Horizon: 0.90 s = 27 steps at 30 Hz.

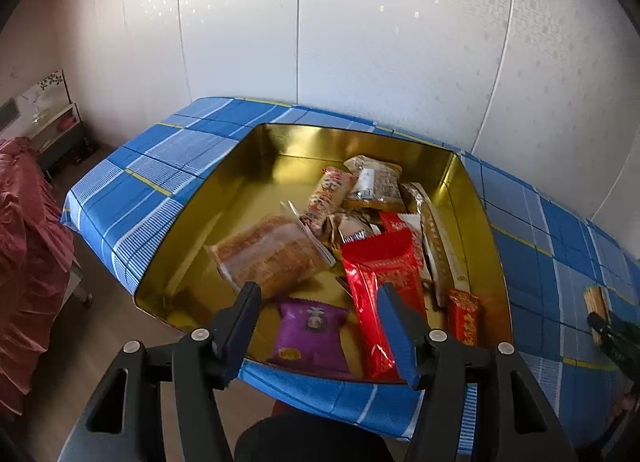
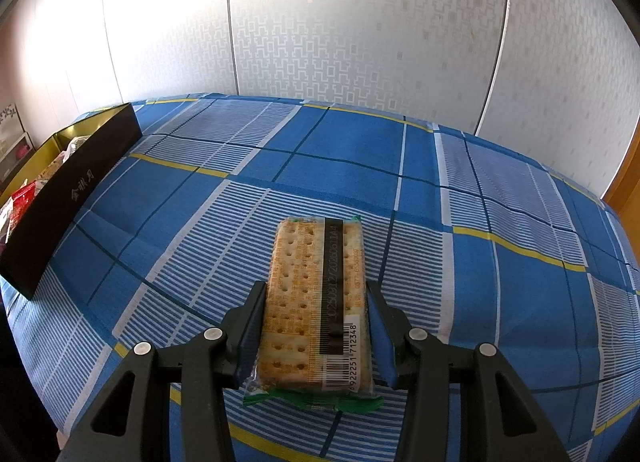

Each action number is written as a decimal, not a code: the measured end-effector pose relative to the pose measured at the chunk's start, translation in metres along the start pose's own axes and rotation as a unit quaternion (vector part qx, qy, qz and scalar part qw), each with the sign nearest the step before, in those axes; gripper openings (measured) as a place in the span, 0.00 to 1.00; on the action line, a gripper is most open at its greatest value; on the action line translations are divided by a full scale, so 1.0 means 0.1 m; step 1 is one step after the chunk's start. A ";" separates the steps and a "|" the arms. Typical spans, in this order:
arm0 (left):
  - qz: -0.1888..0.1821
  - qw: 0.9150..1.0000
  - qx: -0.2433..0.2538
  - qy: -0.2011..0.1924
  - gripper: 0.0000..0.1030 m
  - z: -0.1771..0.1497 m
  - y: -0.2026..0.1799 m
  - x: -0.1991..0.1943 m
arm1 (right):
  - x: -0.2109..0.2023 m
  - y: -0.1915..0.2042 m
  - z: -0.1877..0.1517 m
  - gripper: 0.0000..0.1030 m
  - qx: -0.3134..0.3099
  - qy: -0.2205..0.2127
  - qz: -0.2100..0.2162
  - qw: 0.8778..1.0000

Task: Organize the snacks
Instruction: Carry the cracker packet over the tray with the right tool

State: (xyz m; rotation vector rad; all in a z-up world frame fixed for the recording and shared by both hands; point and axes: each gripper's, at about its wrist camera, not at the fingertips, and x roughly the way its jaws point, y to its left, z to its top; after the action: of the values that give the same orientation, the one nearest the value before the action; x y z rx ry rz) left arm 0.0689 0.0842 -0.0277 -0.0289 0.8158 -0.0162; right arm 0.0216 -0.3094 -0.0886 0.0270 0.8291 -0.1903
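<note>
Mostly done, by the look of it. Gold tin [image 1: 240, 198] already holds the bulk of the snacks: a clear-wrapped brown cake [image 1: 272, 254], a purple packet [image 1: 312, 332] near the front wall, a long red wrapper [image 1: 380, 282], a small red-and-gold bar [image 1: 464, 316] at the right wall, and a heap of cream and tan packets toward the back. They lie jumbled and overlapping, crowded to the right — the left half of the tin floor is bare.

One item seen outside the tin: a cracker pack [image 2: 316, 306], clear film with green ends, barcode side up. Right gripper [image 2: 316, 322] brackets it, a finger along each long side; left finger looks to touch the film, a thin gap shows at the right, so I cannot tell whether it is truly clamped. Pack appears to rest on or just over the cloth.

Left gripper [image 1: 320, 326] hangs over the front edge of the tin, jaws spread wide, nothing between them.

Left to do, as I judge: carry the crackers leftward over the tin's dark outer wall [image 2: 68, 198] and drop them in; perhaps tidy the heap.

Surface — a table under a blue, white and yellow plaid cloth [image 2: 360, 150]. Pale patterned wall panels [image 2: 360, 42] behind, sunlit. Wooden floor, a reddish fabric [image 1: 24, 242] and a low shelf at far left.
</note>
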 end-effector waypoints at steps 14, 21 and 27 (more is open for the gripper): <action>0.005 1.000 -0.015 -0.006 0.59 -0.07 0.11 -0.07 | 0.01 0.02 0.00 0.46 0.006 0.000 -0.013 1.000; 0.019 0.999 -0.038 -0.021 0.59 -0.05 0.30 -0.14 | 0.01 0.08 0.05 0.46 0.014 0.017 -0.037 0.999; 0.039 0.997 -0.068 -0.029 0.59 -0.02 0.56 -0.16 | -0.27 0.42 0.30 0.46 0.000 -0.002 0.017 1.000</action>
State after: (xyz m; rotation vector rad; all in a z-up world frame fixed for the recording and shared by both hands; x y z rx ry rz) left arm 0.0570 0.1403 -0.0196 -0.1256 0.7574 0.1128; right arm 0.0337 -0.2669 -0.0505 0.0412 0.8245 -0.1594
